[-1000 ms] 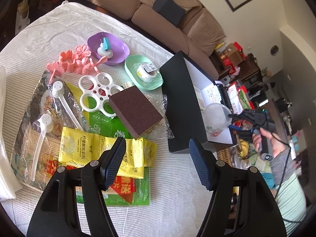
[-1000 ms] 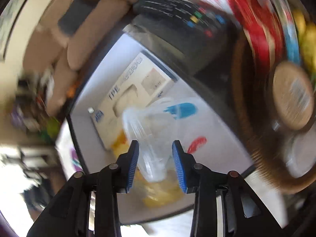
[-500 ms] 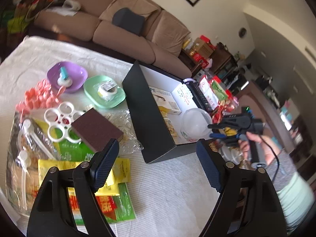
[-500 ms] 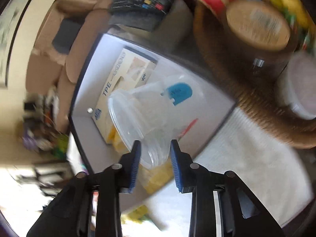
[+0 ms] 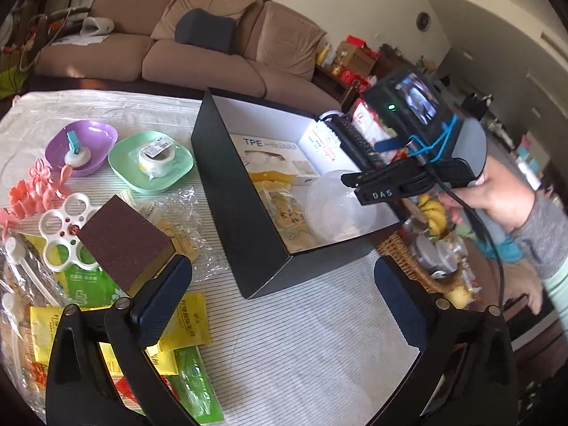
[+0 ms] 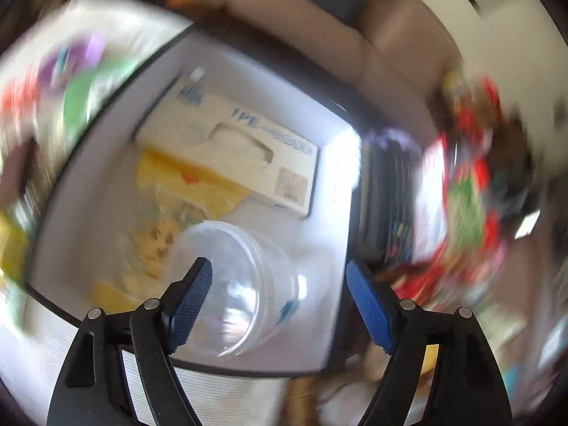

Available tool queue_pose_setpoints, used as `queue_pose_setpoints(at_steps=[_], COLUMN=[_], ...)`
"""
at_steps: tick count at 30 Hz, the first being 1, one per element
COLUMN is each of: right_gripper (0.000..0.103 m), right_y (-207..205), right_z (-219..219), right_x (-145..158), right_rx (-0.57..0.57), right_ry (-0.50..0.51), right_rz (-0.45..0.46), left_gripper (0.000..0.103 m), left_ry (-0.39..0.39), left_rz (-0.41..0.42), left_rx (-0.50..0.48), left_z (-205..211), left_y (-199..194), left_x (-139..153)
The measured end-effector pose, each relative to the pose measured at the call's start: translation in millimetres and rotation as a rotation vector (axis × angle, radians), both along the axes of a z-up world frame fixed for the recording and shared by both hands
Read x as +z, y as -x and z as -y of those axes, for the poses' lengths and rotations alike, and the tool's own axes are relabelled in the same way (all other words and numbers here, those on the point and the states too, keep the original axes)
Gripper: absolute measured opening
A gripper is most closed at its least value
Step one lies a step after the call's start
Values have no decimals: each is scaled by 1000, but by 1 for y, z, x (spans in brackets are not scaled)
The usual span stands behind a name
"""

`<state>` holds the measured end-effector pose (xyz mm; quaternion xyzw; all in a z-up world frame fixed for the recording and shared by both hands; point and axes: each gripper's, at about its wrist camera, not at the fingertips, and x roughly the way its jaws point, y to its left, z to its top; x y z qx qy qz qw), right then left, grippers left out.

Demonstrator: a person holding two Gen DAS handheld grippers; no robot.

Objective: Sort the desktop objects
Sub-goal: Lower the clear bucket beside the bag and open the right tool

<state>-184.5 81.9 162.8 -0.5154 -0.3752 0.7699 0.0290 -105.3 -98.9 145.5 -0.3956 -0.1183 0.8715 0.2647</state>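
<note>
The clear round plastic cup (image 6: 245,284) lies on its side in the black open box with a white lining (image 5: 227,191), near the box's front corner, beside a flat cream carton printed TPE (image 6: 248,156) and yellow packets (image 6: 184,181). The right gripper (image 6: 280,294) hangs over it, jaws opening, pads off the cup. The left gripper (image 5: 284,298) hovers above the white striped tablecloth (image 5: 301,337) near the table's front edge, jaws opening, nothing between them.
</note>
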Motion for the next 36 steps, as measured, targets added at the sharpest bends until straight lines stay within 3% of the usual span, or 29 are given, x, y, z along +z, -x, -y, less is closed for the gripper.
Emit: queue_pose_setpoints(at_steps=[3, 6, 10, 12, 16, 19, 21, 24, 26, 29, 34, 36], right_gripper=[82, 84, 84, 82, 63, 48, 45, 31, 27, 25, 24, 24], right_y=[-1, 11, 17, 17, 23, 28, 25, 14, 8, -1, -14, -21], right_z=[11, 5, 4, -2, -40, -83, -118, -151, -159, -151, -128, -114], right_x=[-15, -27, -47, -49, -28, -9, -3, 2, 12, 23, 16, 6], right_rx=[54, -15, -73, -109, -309, -490, -611, -679, -666, -571, -478, -446], right_ry=[-18, 48, -7, 18, 294, 588, 805, 949, 887, 615, 442, 327], right_rz=[50, 79, 89, 92, 78, 41, 34, 12, -22, -59, 12, 53], left_gripper=[103, 103, 103, 103, 103, 103, 103, 103, 103, 103, 103, 103], left_ry=[51, 81, 88, 94, 106, 95, 95, 94, 95, 100, 114, 124], left_rz=[-8, -13, 1, 8, 10, 12, 12, 12, 15, 10, 7, 9], left_rx=[17, 34, 27, 19, 7, 2, 1, -1, -6, -14, -31, -38], left_z=[-6, -8, -10, -12, -16, -16, -16, -14, -14, -16, -22, -26], left_y=[-2, -4, -4, -4, -4, -5, -6, -7, -8, -11, -15, -17], left_x=[-2, -2, -4, -6, -8, -7, -6, -5, -5, -3, -4, -5])
